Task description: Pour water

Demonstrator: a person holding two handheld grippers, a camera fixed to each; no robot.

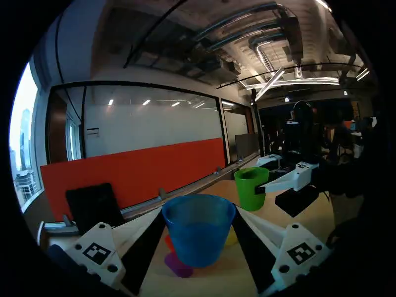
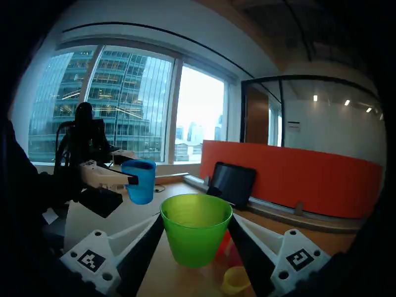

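Note:
A translucent blue cup (image 1: pixel 199 228) stands upright between the fingers of my left gripper (image 1: pixel 199 232), which is shut on it; water seems to fill its lower part. My right gripper (image 2: pixel 195 237) is shut on a green cup (image 2: pixel 196 227), also upright. In the left gripper view the green cup (image 1: pixel 251 187) hangs farther off to the right, held by the right gripper (image 1: pixel 277 184). In the right gripper view the blue cup (image 2: pixel 140 180) is off to the left, held in the left gripper (image 2: pixel 119 179). Both cups are lifted above the wooden table (image 2: pixel 173 279).
Small coloured cups lie on the table under the grippers: purple (image 1: pixel 177 266), yellow (image 2: pixel 235 279), red (image 2: pixel 225 245). A dark tablet (image 2: pixel 230 183) leans against the orange partition (image 2: pixel 307 173). A person's dark sleeve (image 2: pixel 22 198) is at the left. Large windows (image 2: pixel 114 104) stand behind.

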